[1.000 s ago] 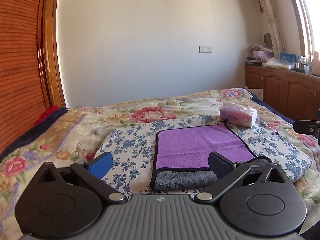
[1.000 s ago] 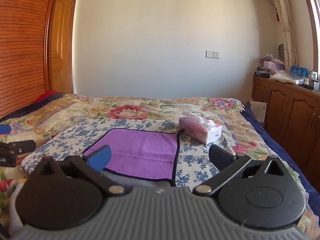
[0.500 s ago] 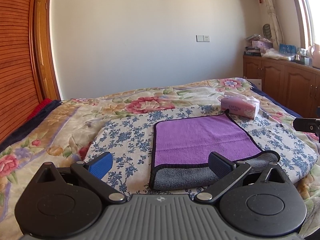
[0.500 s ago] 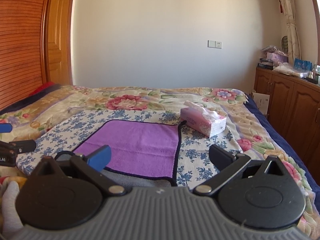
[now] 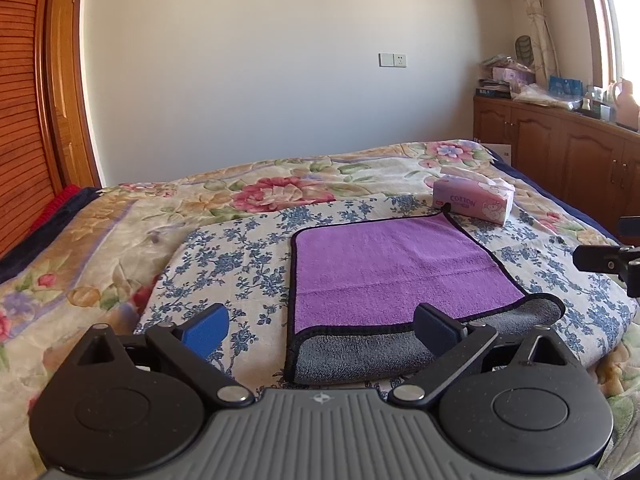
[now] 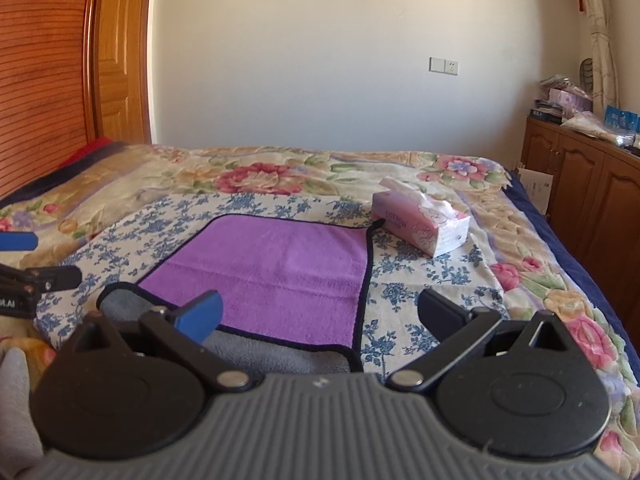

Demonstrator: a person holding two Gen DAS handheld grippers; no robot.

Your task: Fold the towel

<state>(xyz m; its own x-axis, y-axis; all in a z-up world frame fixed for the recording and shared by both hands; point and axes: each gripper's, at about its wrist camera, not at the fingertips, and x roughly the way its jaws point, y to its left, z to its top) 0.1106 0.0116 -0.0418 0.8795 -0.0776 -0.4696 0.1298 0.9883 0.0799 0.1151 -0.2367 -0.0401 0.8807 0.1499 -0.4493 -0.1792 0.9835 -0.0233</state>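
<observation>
A purple towel (image 5: 396, 268) with black trim lies folded on the blue-flowered cloth (image 5: 236, 264) on the bed; its grey underside (image 5: 360, 354) shows along the near edge. It also shows in the right wrist view (image 6: 276, 268). My left gripper (image 5: 320, 326) is open and empty, just short of the towel's near left corner. My right gripper (image 6: 320, 314) is open and empty, just short of the towel's near right corner. Each gripper shows at the edge of the other's view.
A pink tissue pack (image 5: 474, 199) lies just past the towel's far right corner, also in the right wrist view (image 6: 420, 224). The floral bedspread (image 5: 100, 240) surrounds the cloth. Wooden cabinets (image 5: 560, 152) stand at the right, a wooden door (image 6: 120, 60) at the left.
Both grippers have tilted down and drawn slightly nearer the towel's near edge. The towel has not moved. Both grippers stay open.
</observation>
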